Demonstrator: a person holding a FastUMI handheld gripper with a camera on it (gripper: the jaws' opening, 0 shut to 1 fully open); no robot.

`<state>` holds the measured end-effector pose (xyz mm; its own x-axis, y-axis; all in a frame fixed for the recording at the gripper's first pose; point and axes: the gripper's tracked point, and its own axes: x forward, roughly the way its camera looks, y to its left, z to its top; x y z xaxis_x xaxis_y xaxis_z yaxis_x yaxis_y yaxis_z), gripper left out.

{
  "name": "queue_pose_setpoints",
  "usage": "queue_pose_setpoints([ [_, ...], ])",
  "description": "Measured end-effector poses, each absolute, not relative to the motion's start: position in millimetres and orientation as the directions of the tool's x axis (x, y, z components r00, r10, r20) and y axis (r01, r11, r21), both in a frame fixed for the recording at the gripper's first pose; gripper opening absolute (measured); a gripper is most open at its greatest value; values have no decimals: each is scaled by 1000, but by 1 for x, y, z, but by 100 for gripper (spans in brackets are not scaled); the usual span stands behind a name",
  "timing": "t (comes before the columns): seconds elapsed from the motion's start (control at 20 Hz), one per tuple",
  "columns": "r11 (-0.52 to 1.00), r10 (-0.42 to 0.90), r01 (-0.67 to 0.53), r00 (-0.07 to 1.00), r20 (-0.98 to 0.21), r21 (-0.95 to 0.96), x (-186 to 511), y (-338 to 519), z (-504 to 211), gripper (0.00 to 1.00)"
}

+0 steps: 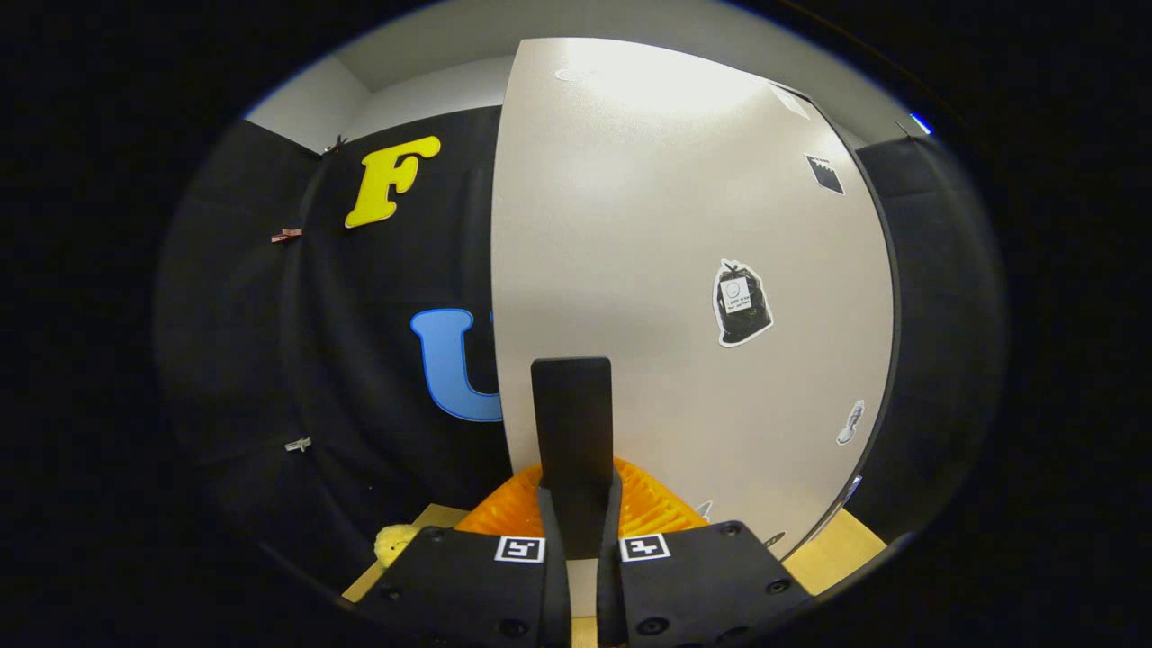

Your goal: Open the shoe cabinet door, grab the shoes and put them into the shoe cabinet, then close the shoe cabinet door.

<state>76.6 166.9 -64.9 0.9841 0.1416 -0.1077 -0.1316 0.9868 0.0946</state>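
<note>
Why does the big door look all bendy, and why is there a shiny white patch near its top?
Gripper view: the fisheye lens bows the cabinet door, so its straight edges curve; the bright patch near its top is glare from a light; the lower door is dimmer, in soft shade; the gripper, fingers pressed together, looks big because it is close to the lens.

**No readable text**

Cabinet door (666, 270) carries a sticker of a black bag (742, 303) with a small white label, print too small to read. A dark sticker (825, 173) near the door's top corner, blank. Square coded markers (521, 549) on the gripper (580, 504) body, fingers closed together.
</note>
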Motion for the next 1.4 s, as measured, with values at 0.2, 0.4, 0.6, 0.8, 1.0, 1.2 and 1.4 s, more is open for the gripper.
queue_pose_setpoints([
  [0.2, 982, 172, -161, 980, -105, 101, 29, 144, -61, 15],
  [0.4, 977, 194, -182, 975, -106, 113, -9, 119, -56, 15],
  [0.6, 972, 215, -201, 970, -115, 119, -38, 92, -52, 15],
  [0.8, 970, 222, -208, 968, -119, 125, -60, 67, -50, 15],
  [1.0, 969, 229, -212, 965, -127, 129, -82, 40, -50, 15],
  [1.2, 969, 229, -213, 965, -130, 125, -98, 10, -50, 14],
  [1.4, 972, 214, -198, 969, -126, 126, -110, -15, -48, 14],
])
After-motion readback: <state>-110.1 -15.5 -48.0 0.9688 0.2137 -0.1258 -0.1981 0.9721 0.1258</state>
